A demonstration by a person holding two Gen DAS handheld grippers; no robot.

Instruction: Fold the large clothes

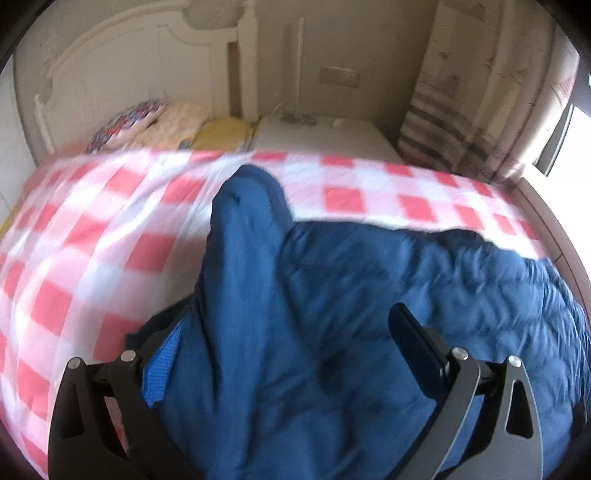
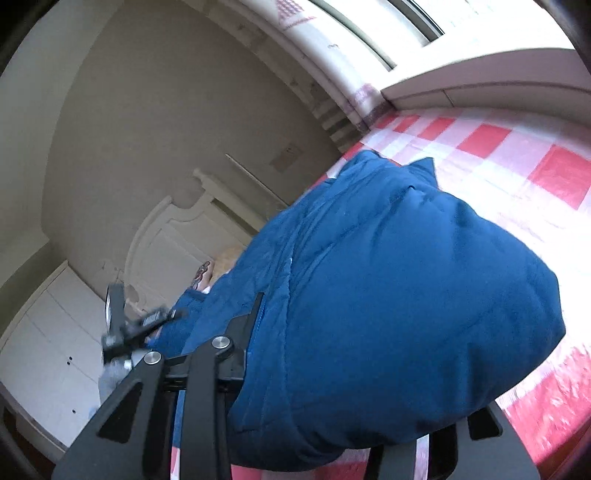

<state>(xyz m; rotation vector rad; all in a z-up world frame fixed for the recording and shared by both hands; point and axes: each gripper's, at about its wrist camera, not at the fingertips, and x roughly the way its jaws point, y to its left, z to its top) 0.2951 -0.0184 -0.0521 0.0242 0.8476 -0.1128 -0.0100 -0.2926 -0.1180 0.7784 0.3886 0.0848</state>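
A large blue padded jacket [image 1: 332, 295] lies on a bed covered with a red-and-white checked sheet [image 1: 92, 229]. One sleeve [image 1: 243, 206] runs away from me toward the headboard. My left gripper [image 1: 284, 332] sits low over the jacket with its jaws wide apart and jacket fabric bulging between the fingers. In the right wrist view the jacket [image 2: 388, 302] is bunched up and lifted, draping over my right gripper [image 2: 332, 369]; its right finger is hidden by the cloth. The left gripper [image 2: 129, 328] shows at the left of that view.
Pillows [image 1: 159, 122] lie by the white headboard [image 1: 122, 74]. A white nightstand [image 1: 321, 136] stands beyond the bed, a striped curtain [image 1: 443, 122] to its right. White cabinets [image 2: 48, 350] and a window [image 2: 424, 22] show in the right wrist view.
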